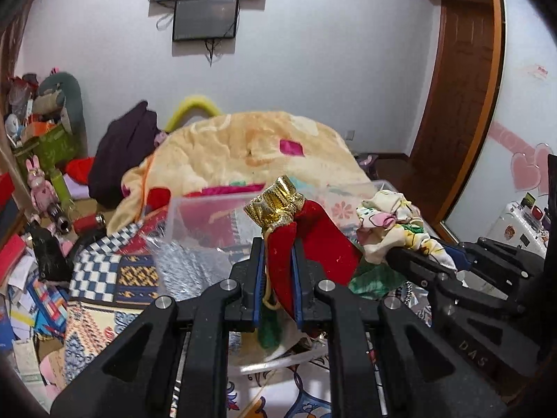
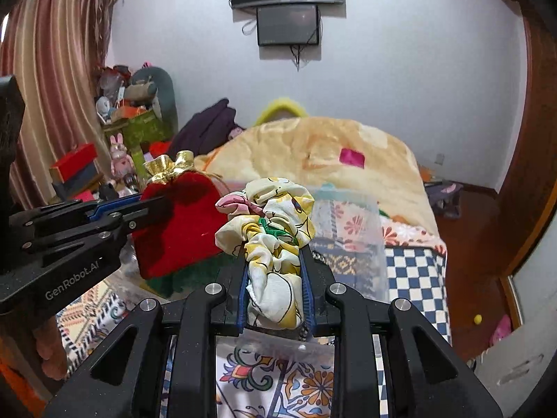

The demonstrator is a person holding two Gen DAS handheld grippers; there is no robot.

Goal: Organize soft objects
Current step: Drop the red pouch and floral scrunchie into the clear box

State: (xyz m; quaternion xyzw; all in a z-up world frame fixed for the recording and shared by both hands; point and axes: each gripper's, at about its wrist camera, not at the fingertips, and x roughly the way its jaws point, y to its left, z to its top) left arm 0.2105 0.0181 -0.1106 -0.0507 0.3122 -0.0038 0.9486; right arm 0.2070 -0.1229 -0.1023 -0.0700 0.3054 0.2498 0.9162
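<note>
Two soft items are being carried above the clear plastic bin [image 1: 195, 216]: a red velvet pouch [image 1: 313, 240] clamped in the left gripper [image 1: 276, 268], a floral scrunchie [image 2: 275, 240] pinched in the right gripper [image 2: 275, 278]. Both should be released only once centred over the bin.

reading "genrobot.ai" in white along the left gripper [image 2: 156, 207] body; showing raised "das" on the right gripper [image 1: 400, 252] arm.

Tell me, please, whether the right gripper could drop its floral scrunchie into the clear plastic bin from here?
Probably yes: the right gripper, shut on the floral scrunchie, faces the clear plastic bin directly ahead, with nothing visible between them.
</note>
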